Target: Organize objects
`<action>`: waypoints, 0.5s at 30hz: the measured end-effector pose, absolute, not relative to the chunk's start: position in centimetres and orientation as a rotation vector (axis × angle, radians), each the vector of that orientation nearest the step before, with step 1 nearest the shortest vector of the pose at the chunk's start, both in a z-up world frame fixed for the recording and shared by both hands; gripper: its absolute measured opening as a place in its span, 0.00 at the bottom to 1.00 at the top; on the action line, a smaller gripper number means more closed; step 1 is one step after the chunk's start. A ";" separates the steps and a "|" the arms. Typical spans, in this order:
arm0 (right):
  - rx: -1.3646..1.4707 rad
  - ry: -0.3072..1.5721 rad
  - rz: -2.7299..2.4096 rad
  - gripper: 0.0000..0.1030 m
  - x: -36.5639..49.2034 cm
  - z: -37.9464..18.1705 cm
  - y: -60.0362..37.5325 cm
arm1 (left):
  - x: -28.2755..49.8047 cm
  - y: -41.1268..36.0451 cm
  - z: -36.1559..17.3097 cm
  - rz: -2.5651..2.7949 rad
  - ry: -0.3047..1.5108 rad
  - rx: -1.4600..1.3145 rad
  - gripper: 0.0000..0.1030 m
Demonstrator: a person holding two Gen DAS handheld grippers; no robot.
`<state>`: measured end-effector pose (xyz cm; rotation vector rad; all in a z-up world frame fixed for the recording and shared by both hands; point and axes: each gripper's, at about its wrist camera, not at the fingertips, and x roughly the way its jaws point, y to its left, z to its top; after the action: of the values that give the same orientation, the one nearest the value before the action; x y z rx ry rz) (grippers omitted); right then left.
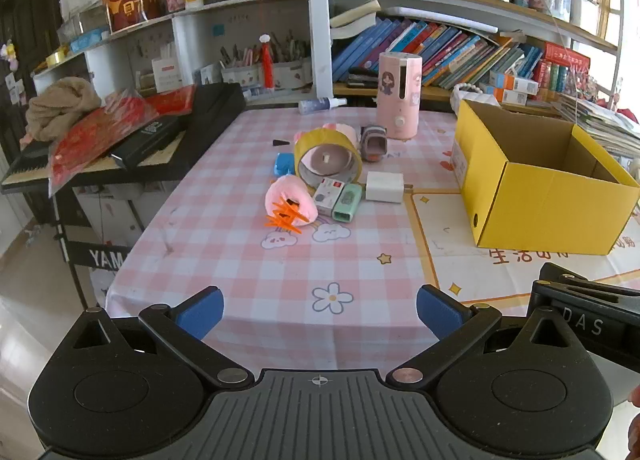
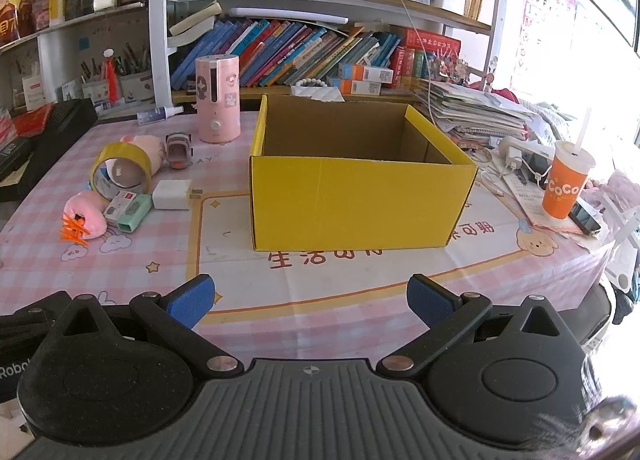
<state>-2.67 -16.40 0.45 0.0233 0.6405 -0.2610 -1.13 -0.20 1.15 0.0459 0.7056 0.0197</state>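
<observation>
We look down on a table (image 2: 360, 288) under a pink checked cloth, its far edge tight against crowded bookshelves (image 2: 320, 44). From the right wrist view the yellow cardboard box (image 2: 360, 200) fills the 12 o'clock position, open at the top and empty as far as we can see inside, its front wall square to us. Bare cloth lies between that wall and our right gripper (image 2: 310, 300), whose blue pads stand spread wide with nothing between them. Toward 3 o'clock the room narrows: an orange cup (image 2: 566, 184) with a straw stands on papers near the table's right edge.

From the left wrist view the box (image 1: 548, 196) sits at 2 o'clock, and our left gripper (image 1: 320, 312) hangs released, pads apart and empty, over a broad free strip of cloth. The table's left edge drops away at 9 o'clock, with a black keyboard (image 1: 132, 148) beyond it.

The small things cluster at 12 o'clock, well apart from both grippers: a pink cylinder (image 1: 398, 96) upright at the back, a yellow tape roll (image 1: 328, 158) on its side, a pink plush (image 1: 290, 200) with orange spikes in front, a white charger (image 1: 384, 187) nearest the box, a green case (image 1: 347, 202) touching a small white box (image 1: 327, 192), a blue piece (image 1: 285, 164) and a grey toy (image 1: 373, 142).
</observation>
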 end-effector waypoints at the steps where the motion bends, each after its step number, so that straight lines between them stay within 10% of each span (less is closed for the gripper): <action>1: 0.024 0.641 -0.260 1.00 -2.6 0.5 -16.4 | -1.1 -0.2 1.2 0.020 0.706 0.046 1.00; 15: 0.019 0.651 -0.259 1.00 -2.1 0.5 -15.8 | -0.8 0.4 0.8 0.020 0.716 0.043 1.00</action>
<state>-2.14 -15.80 0.48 0.0193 0.6512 -0.2589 -0.76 0.41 0.80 0.0434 0.7164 0.0204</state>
